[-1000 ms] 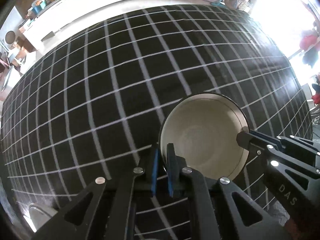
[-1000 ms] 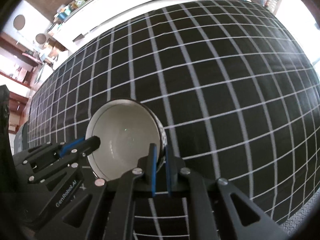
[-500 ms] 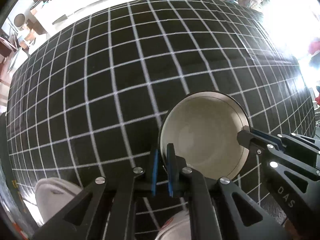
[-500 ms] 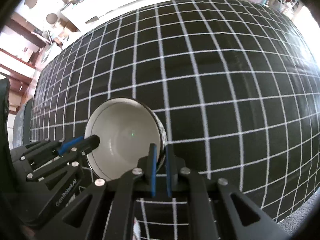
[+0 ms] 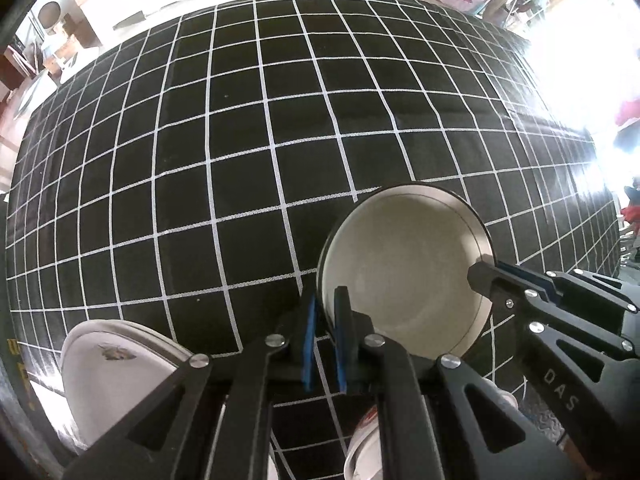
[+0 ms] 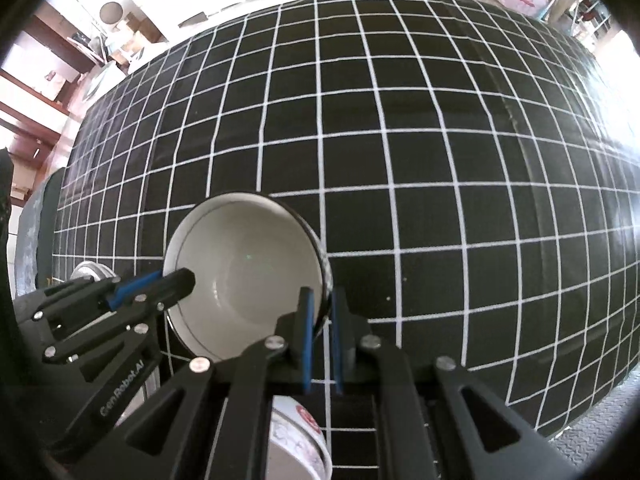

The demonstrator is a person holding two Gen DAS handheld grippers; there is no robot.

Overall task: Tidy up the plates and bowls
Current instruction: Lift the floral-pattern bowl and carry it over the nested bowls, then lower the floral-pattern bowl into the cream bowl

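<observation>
Rising with both grippers, you are lifting the bowl [image 5: 404,276] higher, and more dishes are coming into sight beneath it than a second ago.

You are holding it over the black grid tablecloth [image 5: 240,128], which is filling nearly both views. A white plate [image 5: 108,372] is lying at the cloth's near left corner, and a bowl with a red mark [image 6: 300,436] is sitting under your right gripper. Your left gripper [image 5: 325,332] is pinching the bowl's near-left rim between its blue pads, and your right gripper [image 6: 320,336] is pinching the opposite rim the same way, so the bowl is hanging between them, clear of the cloth.
</observation>
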